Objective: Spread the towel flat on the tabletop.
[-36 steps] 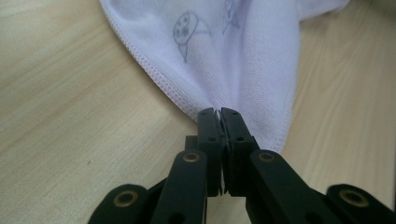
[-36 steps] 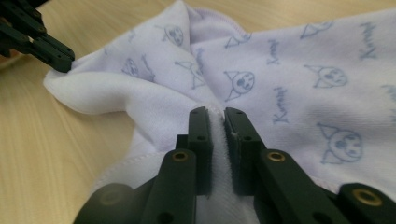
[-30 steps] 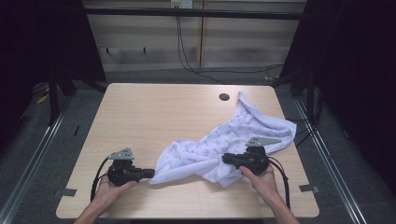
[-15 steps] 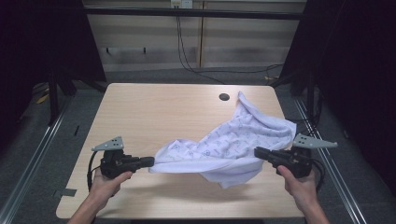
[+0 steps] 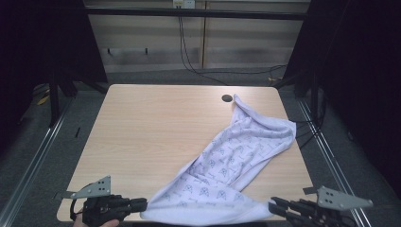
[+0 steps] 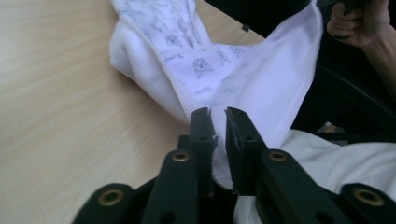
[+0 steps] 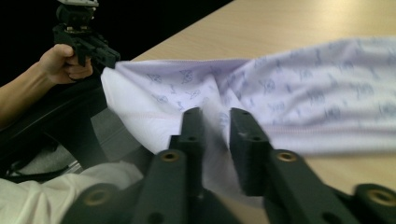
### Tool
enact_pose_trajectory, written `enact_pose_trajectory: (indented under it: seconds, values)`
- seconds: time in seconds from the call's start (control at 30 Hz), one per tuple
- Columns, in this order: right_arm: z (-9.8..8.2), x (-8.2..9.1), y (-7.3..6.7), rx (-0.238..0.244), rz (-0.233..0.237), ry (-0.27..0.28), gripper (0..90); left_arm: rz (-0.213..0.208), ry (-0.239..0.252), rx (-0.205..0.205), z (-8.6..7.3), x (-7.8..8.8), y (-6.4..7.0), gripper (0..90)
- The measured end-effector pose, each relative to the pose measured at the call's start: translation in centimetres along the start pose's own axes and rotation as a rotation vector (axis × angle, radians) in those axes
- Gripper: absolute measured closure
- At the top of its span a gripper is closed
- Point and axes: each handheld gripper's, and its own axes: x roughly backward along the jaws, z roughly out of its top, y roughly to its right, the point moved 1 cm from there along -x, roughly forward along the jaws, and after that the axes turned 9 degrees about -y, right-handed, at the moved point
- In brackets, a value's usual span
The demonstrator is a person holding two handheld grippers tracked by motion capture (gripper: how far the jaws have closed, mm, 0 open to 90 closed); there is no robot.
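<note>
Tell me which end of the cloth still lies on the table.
The far end by the table's hole; the near edge hangs stretched between the left gripper and right gripper.

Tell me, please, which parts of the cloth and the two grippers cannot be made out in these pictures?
- High view: the near hem of the cloth and the left gripper and right gripper are cut off by the bottom edge.
- Left gripper view: the cloth edge between the jaws is hidden by them; whether they press it is unclear.
- Right gripper view: blur smears the cloth at the jaws.
- The print on the cloth is too small to identify.
</note>
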Motion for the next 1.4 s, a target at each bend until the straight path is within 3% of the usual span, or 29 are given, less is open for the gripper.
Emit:
enact_pose_trajectory:
  seconds: [0.1,0.13,0.17,0.27,0.33,0.4,0.5,0.6,0.7,0.77,0.83,0.93,0.97,1.03,1.07,1.1,1.17,1.23,1.4]
  values:
    - [-1.6,0.8,0.6,-0.031,-0.055,-0.017,66.4,0.01,0.015,0.036,0.3,0.3,-1.1,74.0]
    - [-1.7,0.8,1.1,-0.049,-0.054,-0.013,63.7,0.026,0.02,0.035,0.8,0.3,-1.8,73.0]
    - [-1.7,0.8,1.8,-0.073,-0.062,-0.003,62.3,0.042,0.022,0.036,1.4,-0.1,-2.6,72.2]
    - [-1.1,-0.6,3.5,-0.061,-0.119,-0.018,60.5,0.042,0.017,0.061,2.9,-1.9,-4.7,69.7]
    - [-0.6,-2.2,4.6,-0.059,-0.115,-0.044,60.5,0.051,-0.008,0.059,4.3,-4.0,-6.1,67.9]
    - [-0.1,-4.5,5.8,-0.042,-0.118,-0.101,62.5,0.073,-0.044,0.023,5.5,-5.9,-6.9,65.3]
    - [0.7,-8.1,7.0,-0.012,-0.078,-0.175,69.1,0.078,-0.075,0.032,7.4,-9.1,-8.1,63.0]
    - [0.9,-10.7,7.2,0.006,-0.058,-0.236,70.9,0.066,-0.094,0.012,8.6,-11.7,-8.7,63.1]
    - [0.5,-12.7,7.1,0.026,-0.041,-0.291,69.3,0.086,-0.122,-0.007,9.5,-13.7,-8.6,62.0]
    - [0.3,-13.1,6.7,0.032,-0.021,-0.31,66.1,0.1,-0.126,-0.019,9.9,-14.8,-8.4,58.7]
    - [0.0,-13.4,6.5,0.036,-0.008,-0.323,64.2,0.126,-0.151,-0.05,10.1,-16.1,-8.2,48.1]
    - [-0.3,-14.0,6.4,0.051,0.006,-0.356,62.8,0.161,-0.194,-0.047,9.9,-17.3,-8.3,46.4]
    - [-0.2,-14.2,6.2,0.048,0.005,-0.368,63.9,0.191,-0.197,-0.052,9.8,-17.3,-8.2,52.1]
    - [-0.2,-14.4,6.1,0.073,0.015,-0.375,76.7,0.177,-0.187,-0.035,9.7,-17.0,-8.3,72.8]
    - [-0.2,-14.3,6.1,0.073,0.008,-0.375,83.0,0.198,-0.17,-0.033,9.5,-16.4,-8.5,79.8]
    - [-0.1,-14.0,6.1,0.063,-0.03,-0.362,88.6,0.19,-0.16,-0.018,9.5,-15.9,-8.6,83.4]
    - [0.0,-13.0,6.4,0.024,-0.045,-0.342,89.3,0.151,-0.118,0.027,9.0,-14.4,-9.3,83.7]
    - [-0.1,-11.2,6.8,-0.001,-0.08,-0.283,89.6,0.131,-0.078,0.07,8.3,-12.7,-9.6,84.5]
    - [-1.0,-5.9,7.2,-0.046,-0.146,-0.17,89.9,0.077,-0.007,0.124,5.6,-8.0,-9.1,85.2]
